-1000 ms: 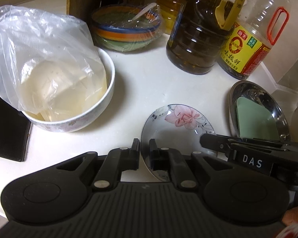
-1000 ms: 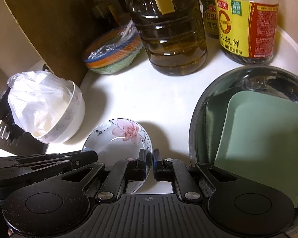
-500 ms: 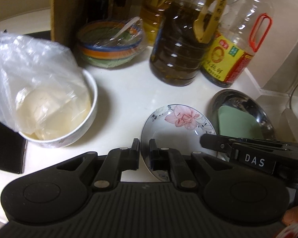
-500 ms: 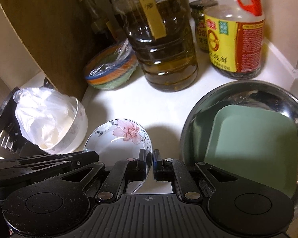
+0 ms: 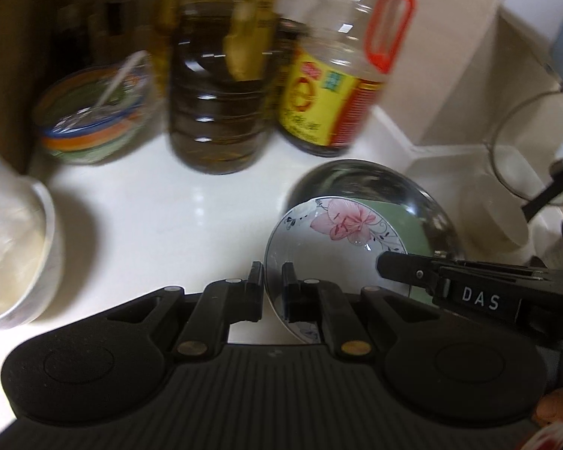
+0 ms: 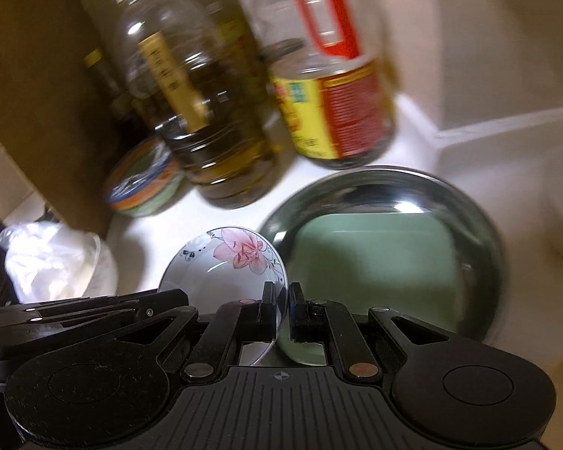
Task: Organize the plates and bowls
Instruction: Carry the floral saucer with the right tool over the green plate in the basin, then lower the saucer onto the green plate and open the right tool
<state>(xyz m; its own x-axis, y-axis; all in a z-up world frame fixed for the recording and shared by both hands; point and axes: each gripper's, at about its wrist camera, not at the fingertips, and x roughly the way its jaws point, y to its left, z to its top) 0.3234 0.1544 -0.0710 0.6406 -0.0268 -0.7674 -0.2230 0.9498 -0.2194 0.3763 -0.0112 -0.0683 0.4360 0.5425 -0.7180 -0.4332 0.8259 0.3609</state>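
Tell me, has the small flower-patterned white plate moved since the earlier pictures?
Yes. The flowered plate, gripped by both grippers, has shifted right, now overlapping the steel bowl.

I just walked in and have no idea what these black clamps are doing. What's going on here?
A person is tidying dishes with two hand-held grippers. The left gripper and the right gripper both pinch the rim of a small flowered dish, held off the white counter at the edge of a steel bowl that has a green square plate inside. Oil bottles stand behind.
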